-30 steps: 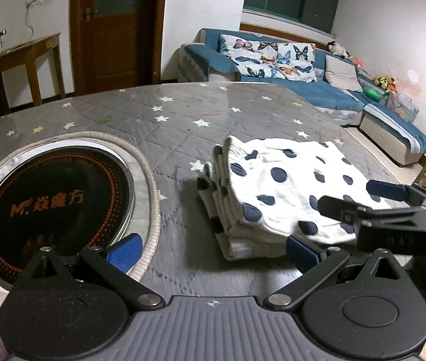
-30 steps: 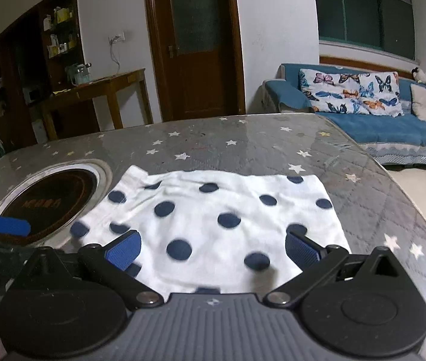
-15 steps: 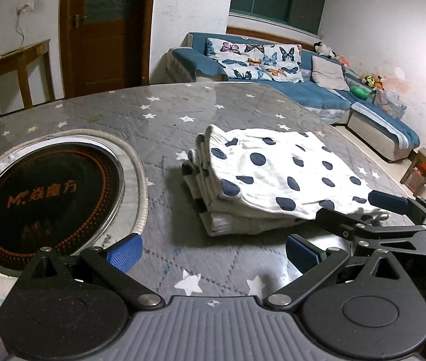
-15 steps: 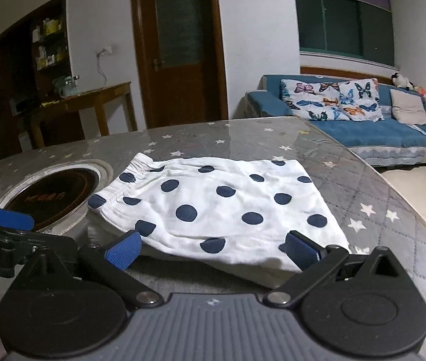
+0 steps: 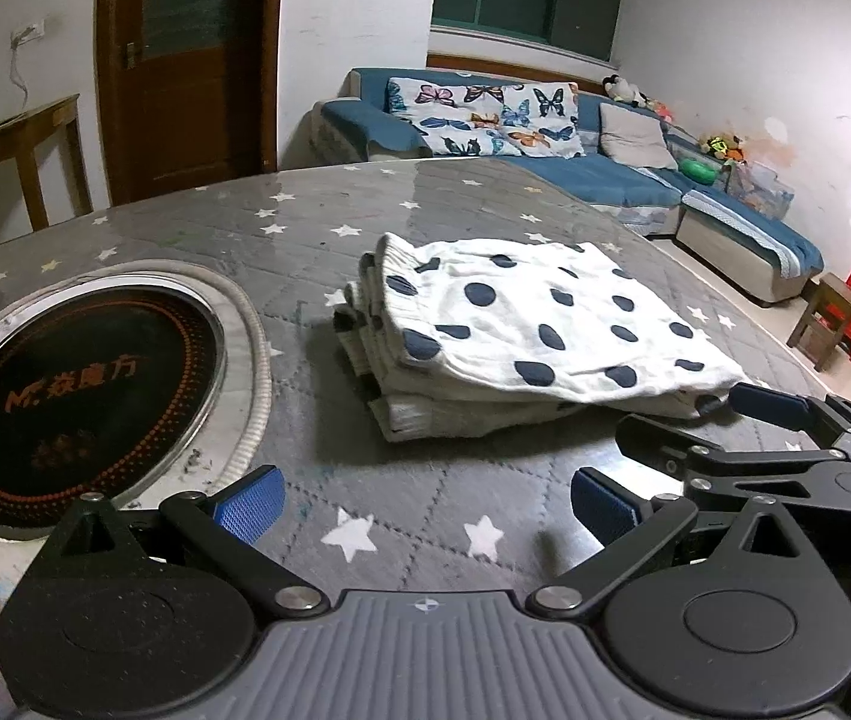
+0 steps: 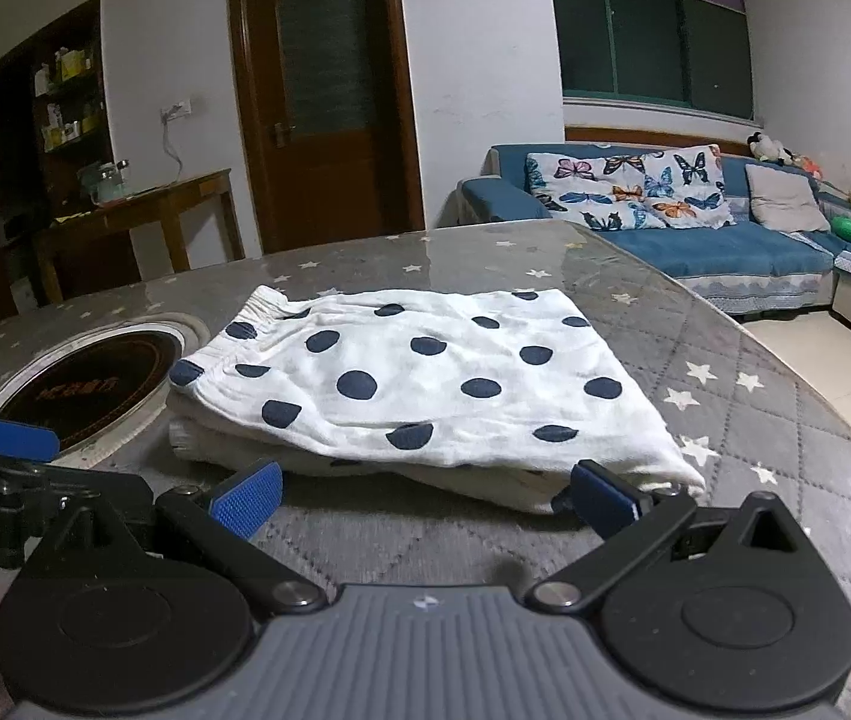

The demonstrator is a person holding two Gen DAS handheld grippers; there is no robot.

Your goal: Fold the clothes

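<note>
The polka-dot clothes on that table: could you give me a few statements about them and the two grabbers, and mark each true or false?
1. The polka-dot clothes lie folded in a stack on the table. True.
2. The left gripper is clamped on the clothes. False: its jaws are open, short of the stack.
3. The right gripper is open. True.
4. The clothes cover the round black cooktop. False: they lie beside it.
5. A blue sofa stands behind the table. True.
</note>
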